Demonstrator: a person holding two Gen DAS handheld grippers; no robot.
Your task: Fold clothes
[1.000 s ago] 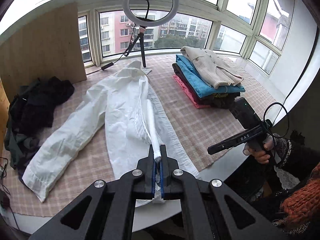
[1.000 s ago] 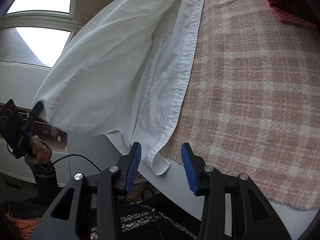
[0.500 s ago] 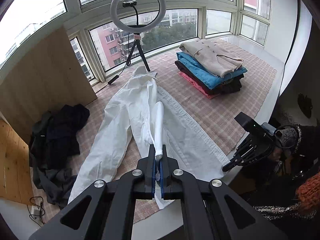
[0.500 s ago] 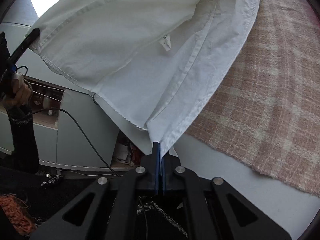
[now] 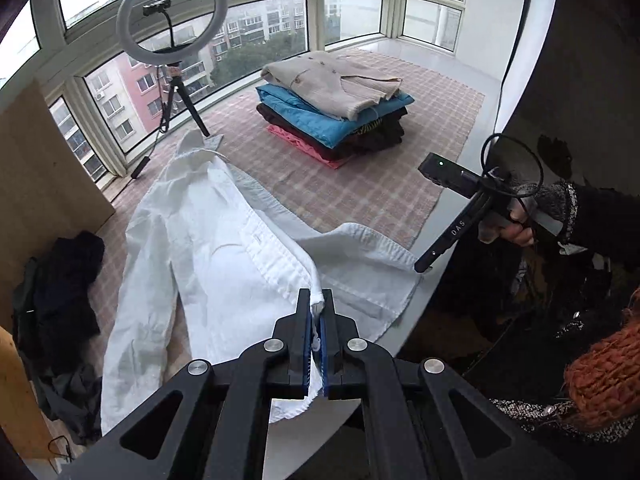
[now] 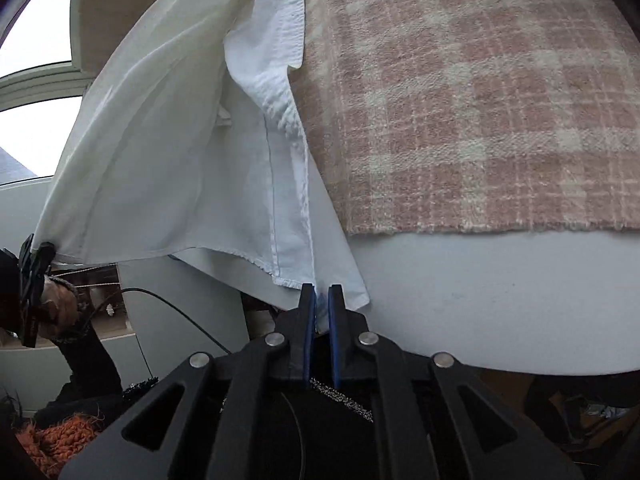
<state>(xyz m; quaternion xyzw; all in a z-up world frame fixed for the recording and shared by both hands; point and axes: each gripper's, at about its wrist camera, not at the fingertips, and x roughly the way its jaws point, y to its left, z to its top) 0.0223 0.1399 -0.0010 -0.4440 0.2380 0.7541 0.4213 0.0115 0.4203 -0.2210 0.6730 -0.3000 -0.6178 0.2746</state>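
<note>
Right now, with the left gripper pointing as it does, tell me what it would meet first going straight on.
The left gripper, shut on the white shirt, would first run into that shirt's raised front edge, probably then the body spread beyond.

Curved bay windows (image 5: 260, 36), daylight; ring light (image 5: 172, 20) on tripod; plaid mat (image 5: 360, 184)

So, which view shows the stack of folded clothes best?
The left wrist view: the whole stack sits on the checked cloth, all its layers visible. The right wrist view shows none of it, only the white shirt and cloth.
</note>
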